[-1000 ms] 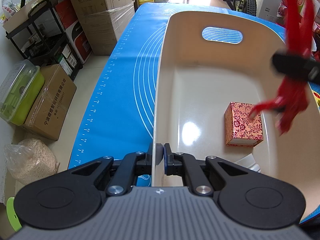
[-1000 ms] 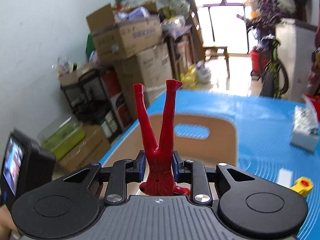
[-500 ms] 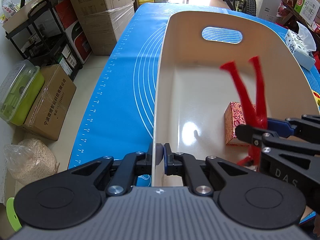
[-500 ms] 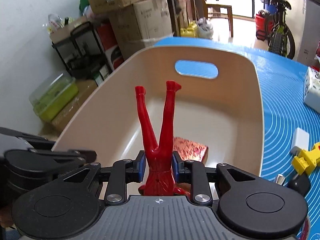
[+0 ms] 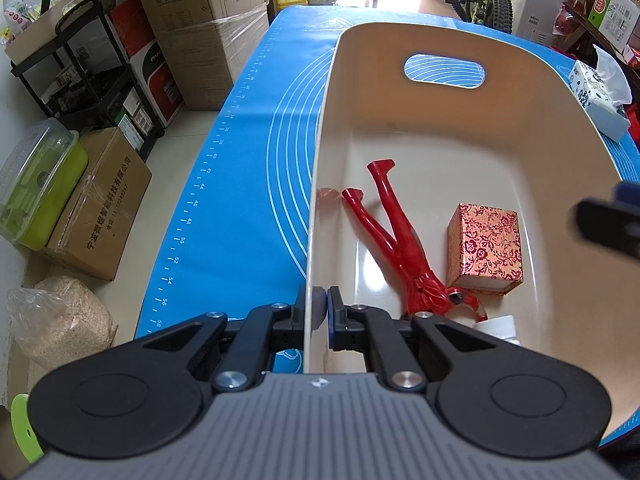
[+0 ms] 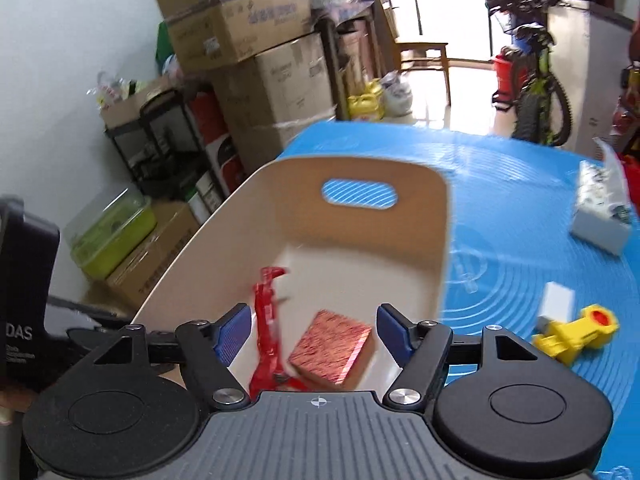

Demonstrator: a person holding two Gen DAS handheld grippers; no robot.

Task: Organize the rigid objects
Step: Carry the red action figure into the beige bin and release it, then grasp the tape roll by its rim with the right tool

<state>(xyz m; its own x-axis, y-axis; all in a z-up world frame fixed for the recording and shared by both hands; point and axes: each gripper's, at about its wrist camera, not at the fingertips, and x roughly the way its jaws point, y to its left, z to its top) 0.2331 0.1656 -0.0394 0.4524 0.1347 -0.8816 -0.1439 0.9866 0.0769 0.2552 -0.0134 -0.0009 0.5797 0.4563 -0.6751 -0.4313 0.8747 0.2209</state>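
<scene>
Red figure [image 5: 394,236] lies flat in bin [image 5: 440,128], legs toward its far-left wall.

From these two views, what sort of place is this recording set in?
Probably a home room doubling as storage: stacked cardboard boxes line the wall, a bicycle is parked near the bright doorway, and a blue baking mat covers the table.

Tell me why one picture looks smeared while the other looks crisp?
Right wrist view: motion blur streaks the red figure, patterned box and basket rim. Left wrist view: sharp, with window glare on the basket floor near the figure; fisheye bends its edges.
</scene>
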